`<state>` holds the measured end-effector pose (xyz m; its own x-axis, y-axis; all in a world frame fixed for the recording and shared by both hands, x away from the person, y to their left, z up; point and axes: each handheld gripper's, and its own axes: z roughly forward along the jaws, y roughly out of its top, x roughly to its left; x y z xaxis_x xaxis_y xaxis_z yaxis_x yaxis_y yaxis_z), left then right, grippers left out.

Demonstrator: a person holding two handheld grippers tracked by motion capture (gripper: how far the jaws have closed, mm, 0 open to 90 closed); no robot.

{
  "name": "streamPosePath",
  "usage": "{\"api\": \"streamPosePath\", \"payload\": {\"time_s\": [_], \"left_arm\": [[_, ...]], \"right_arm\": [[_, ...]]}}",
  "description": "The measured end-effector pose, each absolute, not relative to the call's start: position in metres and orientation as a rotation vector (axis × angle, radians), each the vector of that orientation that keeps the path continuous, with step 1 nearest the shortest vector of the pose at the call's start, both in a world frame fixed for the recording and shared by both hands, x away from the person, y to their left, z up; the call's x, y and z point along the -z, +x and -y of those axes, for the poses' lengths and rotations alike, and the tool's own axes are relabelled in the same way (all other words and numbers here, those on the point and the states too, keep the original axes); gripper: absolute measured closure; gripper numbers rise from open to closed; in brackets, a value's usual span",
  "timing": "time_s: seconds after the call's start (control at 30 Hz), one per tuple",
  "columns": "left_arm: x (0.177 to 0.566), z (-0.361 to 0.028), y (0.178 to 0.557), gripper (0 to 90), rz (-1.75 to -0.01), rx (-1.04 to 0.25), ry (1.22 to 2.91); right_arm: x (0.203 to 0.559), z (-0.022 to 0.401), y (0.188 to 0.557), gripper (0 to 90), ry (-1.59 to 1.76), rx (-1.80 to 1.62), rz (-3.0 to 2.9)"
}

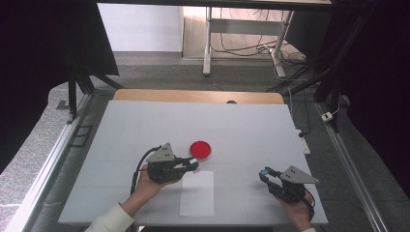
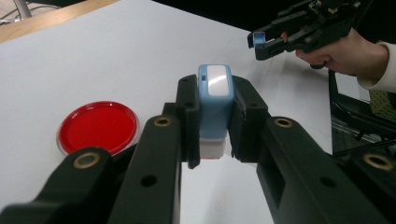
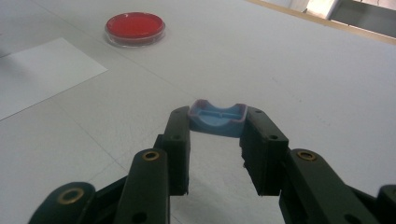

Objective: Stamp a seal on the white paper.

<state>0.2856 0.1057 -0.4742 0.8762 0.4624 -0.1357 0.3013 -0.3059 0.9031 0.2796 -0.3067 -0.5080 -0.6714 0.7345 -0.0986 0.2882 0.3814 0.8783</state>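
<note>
Stamp uncapped, poised between ink pad and paper.
My left gripper (image 2: 212,116) clamps the stamp (image 2: 215,100), my right gripper (image 3: 217,128) its cap (image 3: 217,117) (shallow hold); either could slip, smudging the paper (image 1: 197,192).

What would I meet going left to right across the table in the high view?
Left gripper clamping a blue stamp → red ink pad → right gripper holding a blue cap.

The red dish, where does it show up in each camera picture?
High view: red dish mid-table, beyond the white paper.
Left gripper view: red dish at left, beside the blue stamp.
Right gripper view: red dish top left.
Shared landmark: white paper.
</note>
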Motion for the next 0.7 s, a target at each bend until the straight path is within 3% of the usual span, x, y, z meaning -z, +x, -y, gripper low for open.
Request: {"api": "streamPosePath", "payload": {"time_s": [0.7], "left_arm": [[0.501,-0.091,0.272,74.9,-0.551,-0.152,1.995]], "right_arm": [[0.509,0.305,0.28,63.6,0.872,-1.229,-2.175]]}}
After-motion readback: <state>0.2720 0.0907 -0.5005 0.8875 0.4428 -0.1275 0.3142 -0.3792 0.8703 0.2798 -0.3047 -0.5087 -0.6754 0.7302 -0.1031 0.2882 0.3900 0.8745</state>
